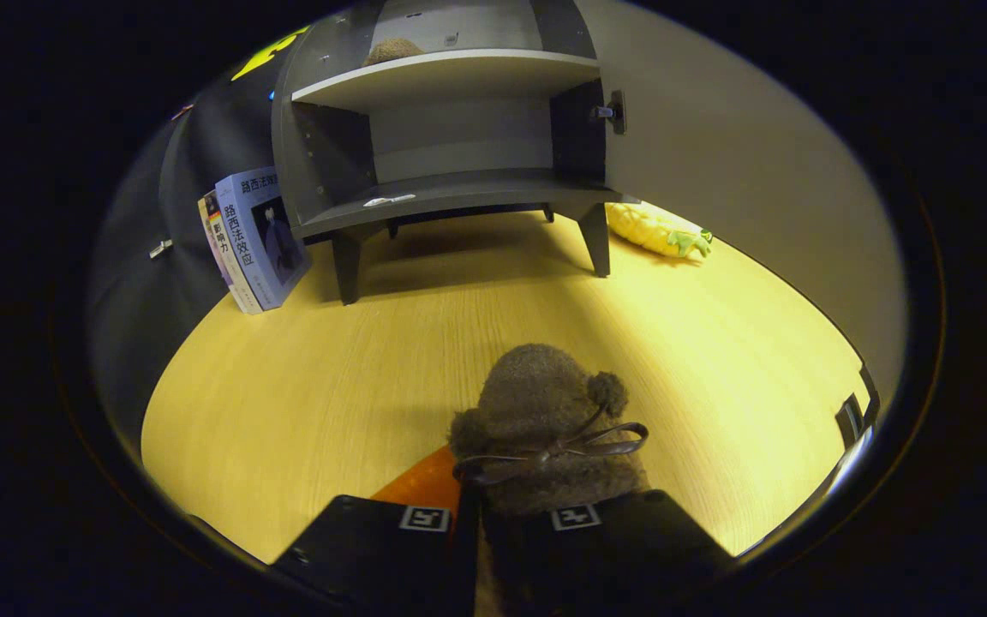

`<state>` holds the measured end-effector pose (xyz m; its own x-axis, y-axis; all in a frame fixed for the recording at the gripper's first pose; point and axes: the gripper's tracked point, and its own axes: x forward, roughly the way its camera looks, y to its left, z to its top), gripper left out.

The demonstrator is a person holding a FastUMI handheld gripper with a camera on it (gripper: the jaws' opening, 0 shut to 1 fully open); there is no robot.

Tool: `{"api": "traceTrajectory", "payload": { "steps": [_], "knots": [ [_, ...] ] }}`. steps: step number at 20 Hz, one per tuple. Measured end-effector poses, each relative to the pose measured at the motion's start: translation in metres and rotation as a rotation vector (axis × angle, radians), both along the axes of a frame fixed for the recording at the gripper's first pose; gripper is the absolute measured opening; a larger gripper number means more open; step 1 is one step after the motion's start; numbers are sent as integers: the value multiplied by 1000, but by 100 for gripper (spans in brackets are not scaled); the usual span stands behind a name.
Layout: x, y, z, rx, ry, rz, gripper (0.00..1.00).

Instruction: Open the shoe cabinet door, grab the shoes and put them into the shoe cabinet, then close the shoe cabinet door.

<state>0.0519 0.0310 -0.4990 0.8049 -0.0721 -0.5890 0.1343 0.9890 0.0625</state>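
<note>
My tool [493, 523] grips the soft, light woolly shoe [545, 428] by its heel edge, which probably bends easily.

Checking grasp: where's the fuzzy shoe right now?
Gripper view: the brown fuzzy shoe sits between the gripper fingers, over the wooden table, well short of the open shoe cabinet.

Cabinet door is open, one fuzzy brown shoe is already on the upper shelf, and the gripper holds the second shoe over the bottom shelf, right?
Not quite. In the gripper view the gripper holds the second fuzzy brown shoe over the yellow wooden table, short of the grey cabinet.
</note>
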Motion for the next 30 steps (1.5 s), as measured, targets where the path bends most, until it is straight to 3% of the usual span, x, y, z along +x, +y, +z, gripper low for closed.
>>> {"api": "traceTrajectory", "payload": {
  "steps": [4, 8, 14, 20, 25, 30],
  "knots": [
    [6, 0, 8, -8, -29, 43, 8],
    [12, -3, 74, 5, -130, 56, 8],
    [13, -1, 219, 1, -274, 79, 8],
    [22, 8, 314, 70, -288, 105, 7],
    [69, 10, 372, 84, -319, 110, 8],
    [147, 2, 431, 56, -400, 100, 8]
  ]
}}
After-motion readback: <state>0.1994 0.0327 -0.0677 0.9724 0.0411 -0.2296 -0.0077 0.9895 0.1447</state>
